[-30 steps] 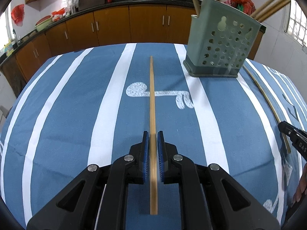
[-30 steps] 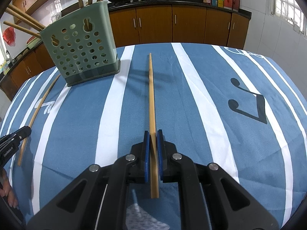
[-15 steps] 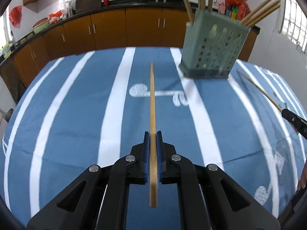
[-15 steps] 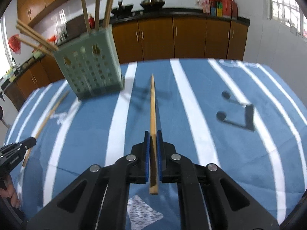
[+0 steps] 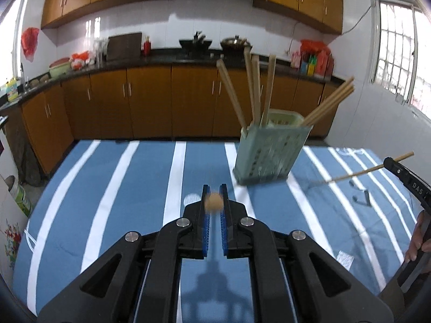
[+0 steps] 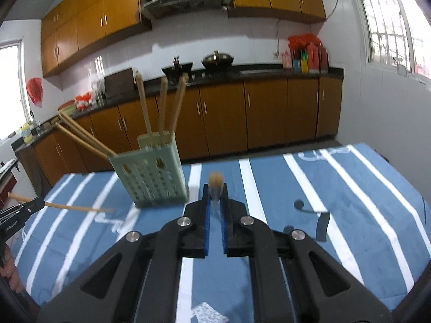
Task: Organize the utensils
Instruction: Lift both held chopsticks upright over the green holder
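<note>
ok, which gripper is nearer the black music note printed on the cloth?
Right. The note lies just ahead-right of the right gripper; from the left gripper it sits far right, past the green holder.

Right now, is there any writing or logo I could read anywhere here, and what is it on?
"DAS": on the right claw, seen from the left camera; the rest is cut off.
"GenRobot.AI": on the left claw, seen from the right camera.
Labels on the counter bottles: too small and blurred to read.

Daylit via window (image 5: pixel 398 53); motion blur, fisheye edges bent.
</note>
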A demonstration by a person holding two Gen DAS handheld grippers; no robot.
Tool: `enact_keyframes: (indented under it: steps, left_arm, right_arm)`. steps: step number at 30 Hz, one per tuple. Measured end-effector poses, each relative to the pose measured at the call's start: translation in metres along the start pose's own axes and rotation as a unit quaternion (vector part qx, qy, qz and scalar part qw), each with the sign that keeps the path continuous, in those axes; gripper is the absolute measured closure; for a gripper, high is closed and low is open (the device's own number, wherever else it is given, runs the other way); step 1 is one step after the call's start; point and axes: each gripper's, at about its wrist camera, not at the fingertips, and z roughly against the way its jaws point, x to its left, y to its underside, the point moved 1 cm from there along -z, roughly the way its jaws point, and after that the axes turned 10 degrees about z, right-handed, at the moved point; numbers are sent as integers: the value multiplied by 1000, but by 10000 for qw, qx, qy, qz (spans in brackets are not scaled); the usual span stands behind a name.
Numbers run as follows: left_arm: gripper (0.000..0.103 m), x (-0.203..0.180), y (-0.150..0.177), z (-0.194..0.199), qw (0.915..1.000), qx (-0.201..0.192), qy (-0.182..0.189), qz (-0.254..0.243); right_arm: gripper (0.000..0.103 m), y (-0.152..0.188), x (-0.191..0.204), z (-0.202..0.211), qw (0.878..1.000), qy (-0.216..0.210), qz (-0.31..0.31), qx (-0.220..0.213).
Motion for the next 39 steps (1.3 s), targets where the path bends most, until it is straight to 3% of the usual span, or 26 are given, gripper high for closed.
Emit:
enact_keyframes:
  steps: [11, 18, 26, 33, 39]
  left_arm:
    - [96, -11, -17, 12, 9997, -219, 39, -73]
    - [96, -30, -45, 32, 9977, -511, 405, -182]
    - [96, -57, -73, 52, 9919, -988, 763, -216]
    - [96, -68, -91, 52, 9871, -1291, 942, -10]
    - [96, -80, -125, 52, 9770, -1881, 981, 204]
  right_arm:
    - [95, -20, 4, 8, 9997, -49, 110, -201]
    - [95, -63, 7, 32, 9964, -569, -18, -628]
    - [95, -104, 22, 69, 9873, -954, 136, -1267]
    - [95, -118, 30, 71, 9835, -1104, 146, -1427]
    - [95, -143, 31, 61, 9807, -1028, 96, -1661]
